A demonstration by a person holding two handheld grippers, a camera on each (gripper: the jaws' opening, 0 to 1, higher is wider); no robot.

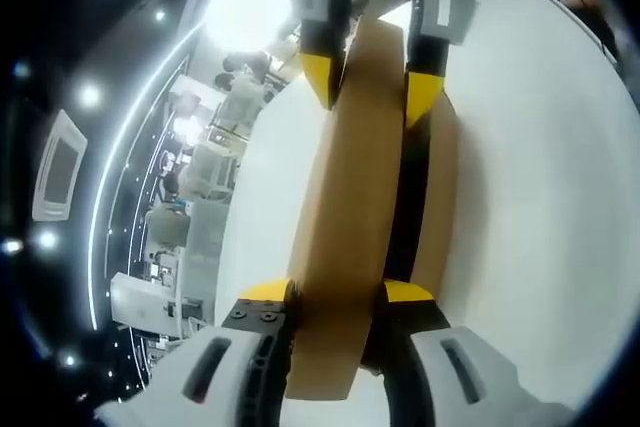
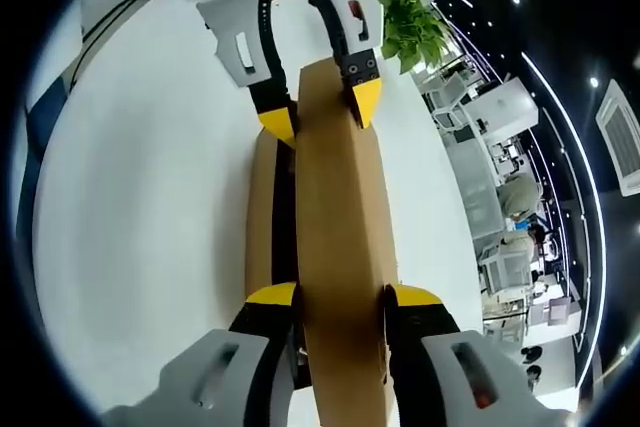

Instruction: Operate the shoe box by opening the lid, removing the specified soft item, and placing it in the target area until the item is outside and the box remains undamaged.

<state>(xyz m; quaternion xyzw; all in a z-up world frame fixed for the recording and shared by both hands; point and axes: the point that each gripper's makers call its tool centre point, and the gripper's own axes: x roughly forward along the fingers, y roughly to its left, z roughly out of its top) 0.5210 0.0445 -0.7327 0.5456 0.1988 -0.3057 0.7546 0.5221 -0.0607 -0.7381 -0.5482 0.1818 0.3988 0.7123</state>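
- Gripping the lid (image 1: 350, 217) edge, your left gripper (image 1: 338, 299) jaws sit narrowly closed on the cardboard.
- Your right gripper (image 2: 340, 302) clamps the opposite end.
- Shoe box (image 2: 262, 207) rests on the white table (image 2: 140, 197); lid part-lifted, soft item unseen, removal remains.

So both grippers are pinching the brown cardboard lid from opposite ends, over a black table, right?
Not quite: the table is white, not black, as the right gripper view shows. The rest holds: the left gripper and right gripper each clamp the brown cardboard lid from opposite ends.

Brown lid (image 1: 350, 197), yellow-tipped jaws, prob. white table (image 1: 540, 197).
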